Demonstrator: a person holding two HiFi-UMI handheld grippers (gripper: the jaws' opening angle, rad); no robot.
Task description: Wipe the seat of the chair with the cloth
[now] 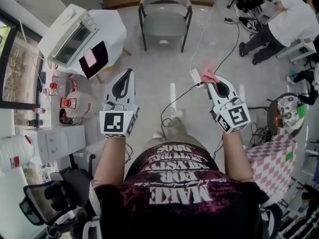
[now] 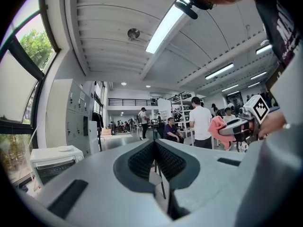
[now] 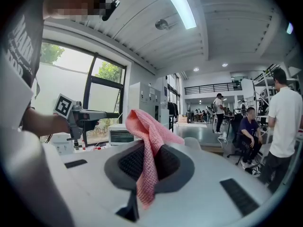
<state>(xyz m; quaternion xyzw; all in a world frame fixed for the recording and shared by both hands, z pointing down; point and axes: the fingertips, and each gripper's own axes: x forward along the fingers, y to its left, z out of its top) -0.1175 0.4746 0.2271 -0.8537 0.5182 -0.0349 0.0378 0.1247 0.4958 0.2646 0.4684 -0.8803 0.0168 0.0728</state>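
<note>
Right gripper [image 3: 147,149]: jaws clamped on a pink waffle-weave cloth [image 3: 152,130], which rises between the pads and drapes back over the gripper body. Left gripper [image 2: 154,148]: jaws together, holding nothing. The grey chair [image 1: 165,6] stands ahead on the floor, its seat [image 1: 164,28] well apart from both grippers.

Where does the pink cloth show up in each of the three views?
Head view: right of centre, the pink cloth sticks out of the right hand-held gripper.
Left gripper view: middle right, in that same gripper.
Right gripper view: centre, pinched between the jaws.
Shared landmark: the white oven.
</note>
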